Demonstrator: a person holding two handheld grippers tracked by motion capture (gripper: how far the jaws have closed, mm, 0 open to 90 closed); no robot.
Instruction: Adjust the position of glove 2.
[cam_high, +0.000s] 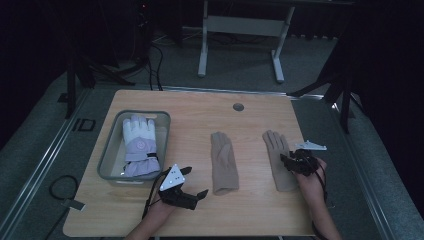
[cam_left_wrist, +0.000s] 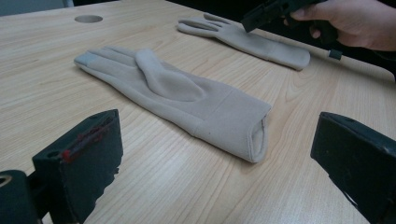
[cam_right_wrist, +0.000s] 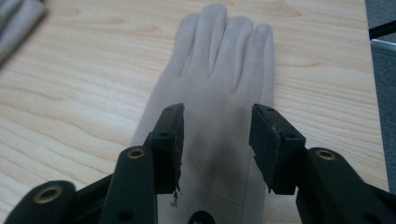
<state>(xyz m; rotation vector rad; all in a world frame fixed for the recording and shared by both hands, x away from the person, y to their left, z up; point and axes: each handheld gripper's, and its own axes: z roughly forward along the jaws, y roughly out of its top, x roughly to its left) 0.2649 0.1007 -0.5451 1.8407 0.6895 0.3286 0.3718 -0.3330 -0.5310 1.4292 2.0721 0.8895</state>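
Nearest the camera, at the near edge of the wooden table (cam_high: 250, 107), the person's two forearms come in, each hand carrying a gripper. At the far left sits a grey bin (cam_high: 111, 145) holding a white and lilac ski glove (cam_high: 140, 145). Just right of the bin's near corner, the left gripper (cam_high: 194, 182) hovers with its jaws spread wide and nothing between them; they point toward the cuff of the left beige glove (cam_left_wrist: 177, 98), which lies flat on the table near its middle, fingers pointing to the far side. Well apart to the right lies the right beige glove (cam_right_wrist: 219, 93), also flat, fingers pointing far. Over its palm hangs the right gripper (cam_right_wrist: 217, 144), its jaws partly open, straddling the fabric without pinching it; nothing is held.
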